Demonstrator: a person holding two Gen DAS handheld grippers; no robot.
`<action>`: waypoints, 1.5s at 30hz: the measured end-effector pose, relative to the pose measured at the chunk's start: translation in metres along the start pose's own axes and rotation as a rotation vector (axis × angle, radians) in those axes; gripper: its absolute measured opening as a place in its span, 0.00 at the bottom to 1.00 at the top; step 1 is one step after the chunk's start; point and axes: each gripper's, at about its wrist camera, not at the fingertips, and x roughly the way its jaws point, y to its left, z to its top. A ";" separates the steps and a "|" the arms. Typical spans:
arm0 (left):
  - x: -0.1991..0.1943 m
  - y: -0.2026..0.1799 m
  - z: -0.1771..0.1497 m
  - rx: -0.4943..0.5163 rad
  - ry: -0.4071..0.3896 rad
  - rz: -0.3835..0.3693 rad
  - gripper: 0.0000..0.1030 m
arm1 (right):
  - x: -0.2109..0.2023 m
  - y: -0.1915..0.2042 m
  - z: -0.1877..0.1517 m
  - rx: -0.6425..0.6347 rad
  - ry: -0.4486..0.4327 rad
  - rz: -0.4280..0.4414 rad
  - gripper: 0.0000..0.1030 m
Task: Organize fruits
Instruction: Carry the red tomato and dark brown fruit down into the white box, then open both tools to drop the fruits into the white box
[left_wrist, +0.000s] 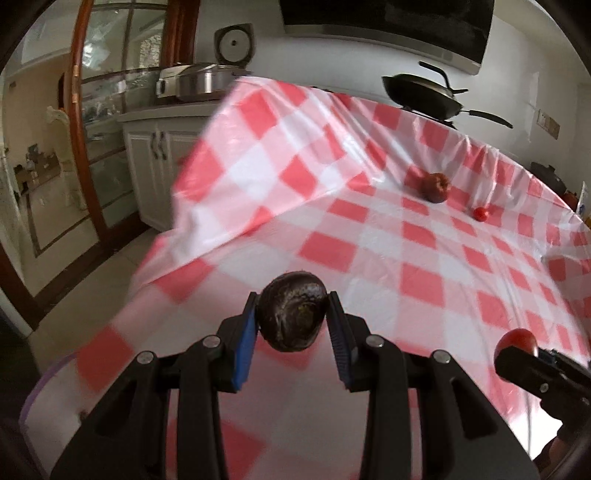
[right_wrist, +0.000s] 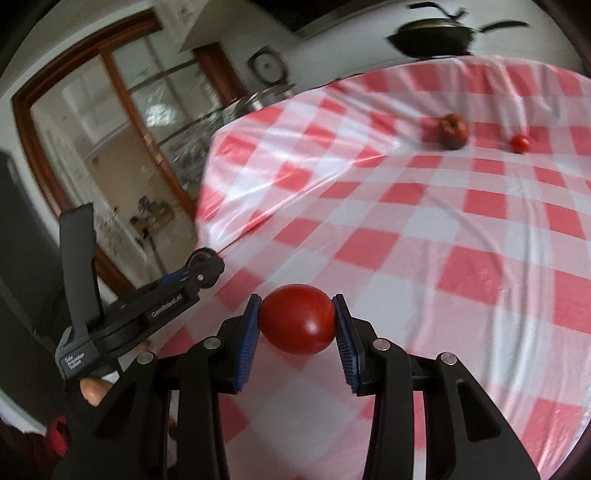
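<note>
1. Left gripper (left_wrist: 291, 317): blue pads clamped on a dark, wrinkled, oval avocado (left_wrist: 291, 315), held above the red-and-white checked plastic tablecloth (left_wrist: 406, 251).
2. Right gripper (right_wrist: 296, 320): clenched around a smooth, round red tomato (right_wrist: 296, 319), also lifted clear of the cloth.

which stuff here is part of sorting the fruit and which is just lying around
Job: avocado in left claw; tomato in right claw; apple; small tomato.

Lying about: wok, steel pot, tablecloth.
</note>
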 end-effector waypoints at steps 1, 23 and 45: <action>-0.004 0.009 -0.003 -0.003 -0.001 0.012 0.36 | 0.002 0.012 -0.002 -0.029 0.012 0.010 0.38; -0.049 0.249 -0.106 -0.330 0.129 0.227 0.36 | 0.112 0.235 -0.127 -0.689 0.431 0.225 0.38; 0.054 0.283 -0.160 -0.213 0.427 0.286 0.36 | 0.230 0.265 -0.213 -0.869 0.725 0.146 0.38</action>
